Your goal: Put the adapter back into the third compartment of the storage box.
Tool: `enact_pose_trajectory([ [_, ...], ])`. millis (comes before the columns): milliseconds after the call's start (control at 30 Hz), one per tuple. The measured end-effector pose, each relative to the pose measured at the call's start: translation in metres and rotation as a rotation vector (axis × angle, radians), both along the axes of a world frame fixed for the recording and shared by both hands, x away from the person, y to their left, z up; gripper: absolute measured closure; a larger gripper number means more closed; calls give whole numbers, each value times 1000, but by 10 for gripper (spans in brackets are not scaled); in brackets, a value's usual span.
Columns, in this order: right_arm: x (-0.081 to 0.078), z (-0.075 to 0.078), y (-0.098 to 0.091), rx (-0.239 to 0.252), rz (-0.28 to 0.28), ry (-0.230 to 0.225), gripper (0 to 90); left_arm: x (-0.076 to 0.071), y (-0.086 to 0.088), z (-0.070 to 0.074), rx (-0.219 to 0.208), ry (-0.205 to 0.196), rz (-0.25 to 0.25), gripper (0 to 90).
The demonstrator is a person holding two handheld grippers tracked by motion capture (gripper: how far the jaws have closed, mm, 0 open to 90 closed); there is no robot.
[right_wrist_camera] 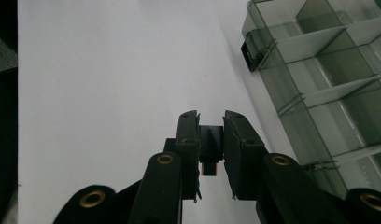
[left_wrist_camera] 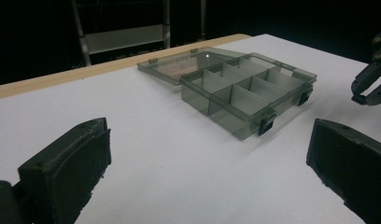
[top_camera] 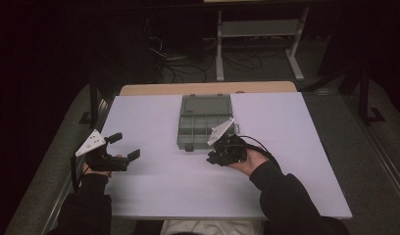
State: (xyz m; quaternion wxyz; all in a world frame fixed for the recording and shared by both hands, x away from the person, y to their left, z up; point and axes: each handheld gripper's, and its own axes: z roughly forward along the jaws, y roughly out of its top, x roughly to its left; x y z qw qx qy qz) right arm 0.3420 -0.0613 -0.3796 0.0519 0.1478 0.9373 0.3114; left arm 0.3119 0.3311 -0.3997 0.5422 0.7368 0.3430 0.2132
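A clear grey compartment box (top_camera: 188, 143) lies at the middle back of the white table with its lid folded open behind it. My right gripper (top_camera: 211, 157) hovers just in front of the box's near right corner. In the right gripper view, that gripper (right_wrist_camera: 211, 122) is shut on a small black part (right_wrist_camera: 211, 140) with an orange bit at its lower end, and the box (right_wrist_camera: 319, 93) lies to its right. My left gripper (top_camera: 125, 146) is at the table's left, open and holding nothing. Between its wide jaws (left_wrist_camera: 209, 135), the box (left_wrist_camera: 235, 100) sits ahead with bare compartments.
The white board (top_camera: 286, 161) covers a wooden table (top_camera: 208, 88) whose far edge shows behind it. A metal shelf frame (top_camera: 259, 29) and cables lie on the dark floor beyond. The right gripper (left_wrist_camera: 366, 95) shows at the right edge of the left gripper view.
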Motion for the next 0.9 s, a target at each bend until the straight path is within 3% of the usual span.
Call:
enact_pose_trajectory([
  [900,23,16,0,-3,-44,-21,750,0,0,0,1,0,-1,0],
])
